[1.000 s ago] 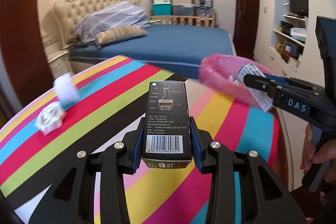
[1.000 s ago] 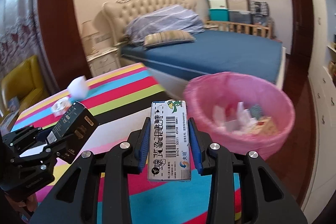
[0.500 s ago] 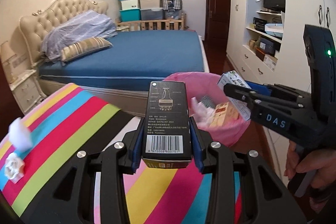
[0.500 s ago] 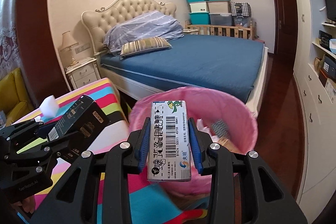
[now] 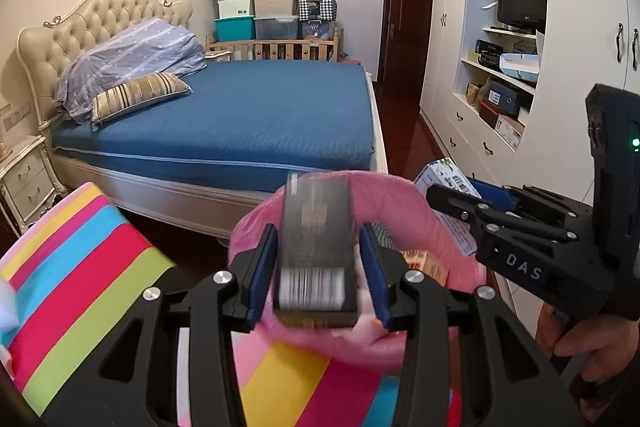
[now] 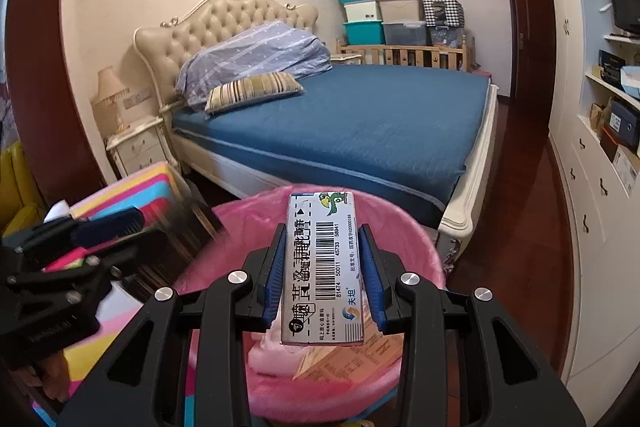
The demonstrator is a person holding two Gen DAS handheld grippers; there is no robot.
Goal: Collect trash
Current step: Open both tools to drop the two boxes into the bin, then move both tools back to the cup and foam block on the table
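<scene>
My left gripper (image 5: 318,267) has opened. The black box (image 5: 316,251) between its pads is motion-blurred and apart from them, over the pink-lined trash bin (image 5: 400,195). My right gripper (image 6: 324,267) is shut on a white barcode carton (image 6: 323,267) and holds it above the bin (image 6: 400,227), which has paper trash inside. The right gripper also shows in the left wrist view (image 5: 452,193), at the bin's right rim. The left gripper shows in the right wrist view (image 6: 120,227), with the black box (image 6: 188,223) blurred.
The striped tablecloth (image 5: 80,275) lies at lower left with white scraps (image 5: 6,311) at its edge. A blue bed (image 5: 240,123) stands behind the bin, a nightstand (image 5: 24,179) at left, and white cabinets (image 5: 500,67) at right.
Both grippers have moved from over the table to above the pink bin. My left gripper has opened and the black box is slipping from it. The right still grips its carton.
</scene>
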